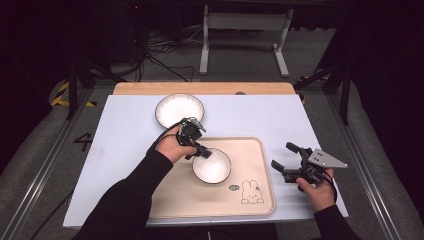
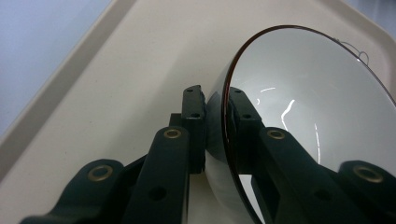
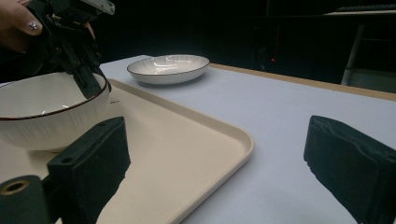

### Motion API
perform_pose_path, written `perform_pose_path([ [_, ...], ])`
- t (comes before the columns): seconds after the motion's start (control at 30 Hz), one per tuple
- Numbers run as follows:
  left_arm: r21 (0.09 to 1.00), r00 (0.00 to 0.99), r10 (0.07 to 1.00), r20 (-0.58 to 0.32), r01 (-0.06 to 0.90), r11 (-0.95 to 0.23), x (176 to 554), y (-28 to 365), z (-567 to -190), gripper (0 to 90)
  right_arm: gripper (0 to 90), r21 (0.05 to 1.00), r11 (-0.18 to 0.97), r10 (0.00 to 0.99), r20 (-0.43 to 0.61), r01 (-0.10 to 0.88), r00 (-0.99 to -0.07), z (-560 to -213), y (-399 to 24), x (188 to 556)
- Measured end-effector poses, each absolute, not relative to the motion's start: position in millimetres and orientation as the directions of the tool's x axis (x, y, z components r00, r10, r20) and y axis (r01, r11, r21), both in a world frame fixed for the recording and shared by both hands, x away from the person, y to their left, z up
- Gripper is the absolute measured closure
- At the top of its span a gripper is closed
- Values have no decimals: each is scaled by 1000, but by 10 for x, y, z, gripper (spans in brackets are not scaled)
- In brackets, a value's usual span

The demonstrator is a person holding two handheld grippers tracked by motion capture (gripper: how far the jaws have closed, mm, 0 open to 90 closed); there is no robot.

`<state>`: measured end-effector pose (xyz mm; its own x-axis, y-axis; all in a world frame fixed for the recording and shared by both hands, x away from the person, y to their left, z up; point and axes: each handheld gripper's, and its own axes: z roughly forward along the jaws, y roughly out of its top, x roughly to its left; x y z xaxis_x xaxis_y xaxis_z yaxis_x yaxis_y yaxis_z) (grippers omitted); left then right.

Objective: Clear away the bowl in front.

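High view puts a beige tray (image 1: 175,200) on the white-covered desk (image 1: 125,130), with a white bowl (image 1: 212,166) sitting inside it. Left tongs (image 1: 199,150) are clamped on the bowl's near-left rim — the left gripper view shows one jaw inside the dark-edged rim (image 2: 229,93) and one outside against the wall. Whether the bowl rests flat on the tray or is slightly lifted is hard to say from here. A rabbit drawing (image 1: 252,192) marks the tray's right corner. Beyond the tray, a shallow white plate (image 1: 179,110) lies on the desk. Right tongs (image 1: 285,162) hover just right of the tray, jaws spread wide and holding nothing — the right gripper view shows the tray edge (image 3: 243,140) between them.
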<state>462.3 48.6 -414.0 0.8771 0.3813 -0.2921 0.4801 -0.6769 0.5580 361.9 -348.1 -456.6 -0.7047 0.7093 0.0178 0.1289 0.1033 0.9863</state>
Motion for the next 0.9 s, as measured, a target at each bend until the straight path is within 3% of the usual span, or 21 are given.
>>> perform_pose_path([
  [0.17, 576, 868, 398, -296, 495, -651, 4619, 510, -4163, 772, 70, 986, 104, 709, 18, 130, -705, -4566, -3480, 3621],
  [0.47, 641, 873, 432, -225, 466, -609, 4521, 504, -4034, 431, 70, 985, 105, 710, 20, 134, -704, -4565, -3479, 3621],
  [0.63, 689, 886, 436, -155, 414, -595, 4420, 566, -3921, 299, 70, 986, 103, 710, 20, 131, -704, -4566, -3481, 3622],
  [0.9, 754, 886, 451, -107, 368, -544, 4231, 766, -3789, 237, 69, 986, 101, 708, 20, 130, -706, -4566, -3484, 3621],
])
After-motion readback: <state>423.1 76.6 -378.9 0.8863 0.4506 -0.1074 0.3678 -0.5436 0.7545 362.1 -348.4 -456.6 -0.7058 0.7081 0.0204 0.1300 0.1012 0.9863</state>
